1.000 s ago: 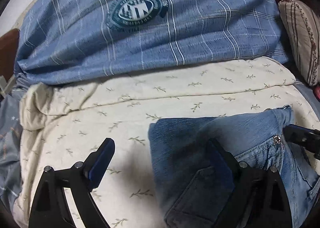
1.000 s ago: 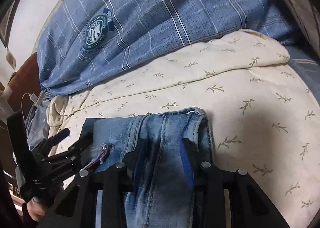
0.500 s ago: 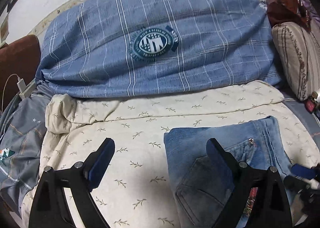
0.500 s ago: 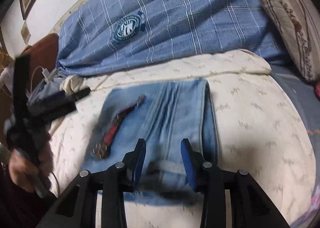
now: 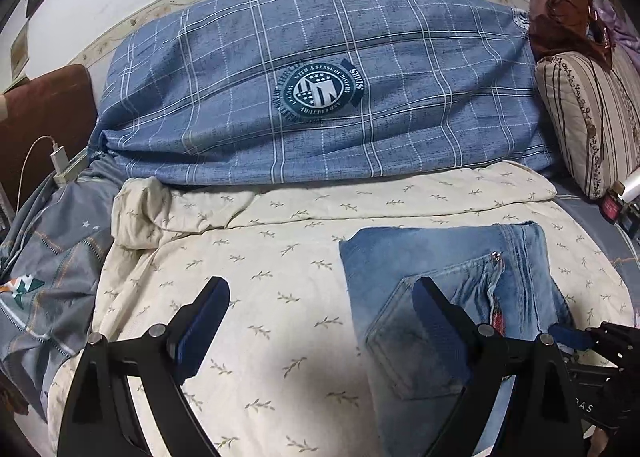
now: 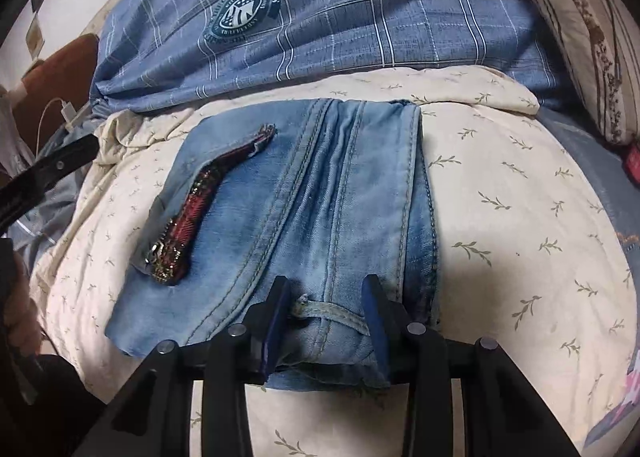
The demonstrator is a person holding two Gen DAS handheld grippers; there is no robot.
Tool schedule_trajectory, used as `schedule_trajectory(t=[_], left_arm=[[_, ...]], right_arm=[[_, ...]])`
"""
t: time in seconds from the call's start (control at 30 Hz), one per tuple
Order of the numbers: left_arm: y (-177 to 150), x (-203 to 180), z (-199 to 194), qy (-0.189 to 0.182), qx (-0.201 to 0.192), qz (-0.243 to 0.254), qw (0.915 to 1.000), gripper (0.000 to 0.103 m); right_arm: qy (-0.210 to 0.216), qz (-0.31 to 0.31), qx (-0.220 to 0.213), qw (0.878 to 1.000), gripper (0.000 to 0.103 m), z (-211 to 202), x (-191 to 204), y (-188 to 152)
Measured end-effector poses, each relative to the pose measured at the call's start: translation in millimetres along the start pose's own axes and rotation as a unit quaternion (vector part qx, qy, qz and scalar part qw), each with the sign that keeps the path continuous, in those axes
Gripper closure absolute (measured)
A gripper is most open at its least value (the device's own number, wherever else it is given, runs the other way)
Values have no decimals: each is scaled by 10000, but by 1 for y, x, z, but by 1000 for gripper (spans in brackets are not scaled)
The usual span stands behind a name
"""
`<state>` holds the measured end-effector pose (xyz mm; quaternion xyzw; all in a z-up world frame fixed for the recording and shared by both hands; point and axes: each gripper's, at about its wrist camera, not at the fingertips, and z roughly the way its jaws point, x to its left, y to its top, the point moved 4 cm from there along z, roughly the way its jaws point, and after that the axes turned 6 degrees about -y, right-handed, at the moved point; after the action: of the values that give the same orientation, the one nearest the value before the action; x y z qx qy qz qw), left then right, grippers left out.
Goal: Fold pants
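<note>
On the bed, a cream leaf-print quilt [image 5: 248, 257] carries the folded jeans [image 6: 320, 193], with a blue plaid duvet [image 5: 320, 77] behind. Right claw [image 6: 326, 317] is clenched on the jeans' near waistband edge. Left claw [image 5: 320, 321] is released, spread wide, gripping nothing, left of the jeans.

One pair of folded jeans [image 6: 320, 193] lies on one cream leaf-print quilt [image 5: 260, 257], and one blue checked duvet [image 5: 320, 89] with a single round badge [image 5: 318, 91] is heaped behind. There is one striped pillow [image 5: 592, 121], one white charger plug [image 5: 59, 159] on its cable, and one grey sheet [image 5: 52, 257]. Two claws show, the left claw [image 5: 320, 321] and the right claw [image 6: 326, 317], each with two fingers
</note>
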<state>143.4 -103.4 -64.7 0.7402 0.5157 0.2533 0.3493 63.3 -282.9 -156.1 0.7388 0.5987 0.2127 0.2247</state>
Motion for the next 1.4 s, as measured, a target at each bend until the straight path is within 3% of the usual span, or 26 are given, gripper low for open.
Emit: schedule_trajectory(t=[0.17,0.3,0.37,0.43,0.53,0.63,0.7,0.8,0.87,1.07,1.17,1.3,1.4], left_arm=[[-8,0,1,33,89,60,9999,10],[-19,1,18,-60,439,68,9990,10],[-25,5,30,-112,668,39,9977,10],[-28,11,36,-134,817,-5,9966,10],[-29,14,40,-232,855,-29,9961,10],[-30,10,40,-157,840,144,9962,10],[-32,3,41,-226,908,249,9953,10],[-38,-14,45,-355,1061,510,9924,10],[-44,-23,48,-281,1125,774,9902,10],[-58,-37,55,-136,1128,1238,9858,9],[-56,-38,56,-138,1124,1292,9851,9],[-48,-28,53,-380,1149,929,9883,9],[-35,-17,43,-443,835,693,9931,9]], right_arm=[[45,-11,-114,9999,61,-4,0,1],[176,-58,-184,9997,58,-14,0,6],[458,117,-369,9982,50,-25,-8,12],[444,343,-654,9963,42,-37,-21,20],[489,708,-944,9918,41,-47,-38,26],[470,681,-1163,9898,41,-56,-37,27],[518,521,-1060,9916,42,-54,-29,26],[434,-21,-712,9965,71,-42,-11,17],[159,-439,-519,9976,73,-31,-1,10],[88,-831,-350,9959,73,-21,8,-2],[204,-640,-282,9973,72,-21,3,1],[573,-146,-189,9981,71,-26,-10,11],[842,391,-350,9951,71,-37,-26,18]])
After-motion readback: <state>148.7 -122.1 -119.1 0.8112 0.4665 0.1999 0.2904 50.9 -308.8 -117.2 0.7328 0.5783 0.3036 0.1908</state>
